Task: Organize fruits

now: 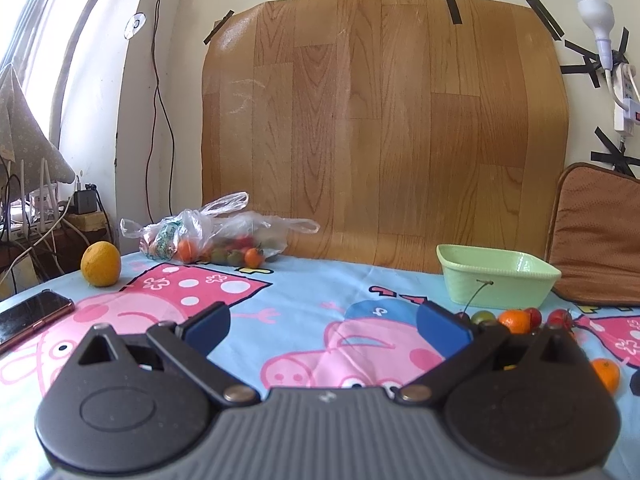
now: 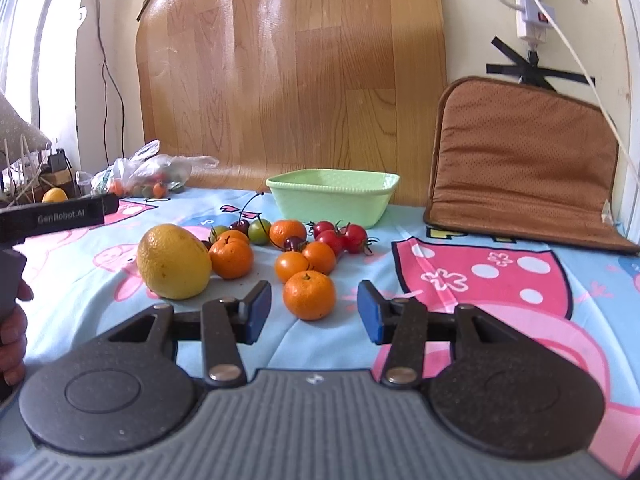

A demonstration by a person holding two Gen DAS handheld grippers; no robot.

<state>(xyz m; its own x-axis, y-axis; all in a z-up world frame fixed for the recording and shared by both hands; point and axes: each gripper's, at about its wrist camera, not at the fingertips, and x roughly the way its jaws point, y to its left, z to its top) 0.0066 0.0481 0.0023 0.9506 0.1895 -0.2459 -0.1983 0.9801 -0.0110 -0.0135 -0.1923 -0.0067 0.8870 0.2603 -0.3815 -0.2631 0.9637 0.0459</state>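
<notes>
Right tongs [image 2: 314,312]: spread wide, blue pads on either side of the nearest mandarin [image 2: 309,295], which sits just ahead of the gap, touching neither pad; nothing held.
Left tongs [image 1: 323,326]: spread wide and holding nothing, low over the cartoon-print cloth on the bench [image 1: 304,292].
Fruit pile: loose on the cloth in the middle of the bench, just in front of the green dish.
Lemon [image 2: 174,262]: at the left of the pile, lying on its side, long axis running left-right and angled slightly toward the far edge; touching or nearly touching a mandarin [image 2: 231,258] to its right.
Other mandarins and orange tomatoes: clustered behind the nearest one, stems mostly up.
Red cherry tomatoes [image 2: 340,237]: at the pile's far right, closest to the dish.
Cherries [image 2: 239,226]: dark, at the far side of the pile, one long stem arching up toward the far edge.
Green dish [image 2: 332,196]: square, upright, near the far edge of the bench; whether it holds anything cannot be told.
Second lemon [image 1: 101,264]: alone near the far left corner, well apart from the pile.
Plastic bag [image 1: 212,236]: at the far edge, small tomatoes inside and spilling at its mouth.
Phone [image 1: 30,316]: flat at the left edge.
Brown cushion [image 2: 524,164]: leaning against the wall at the far right.
</notes>
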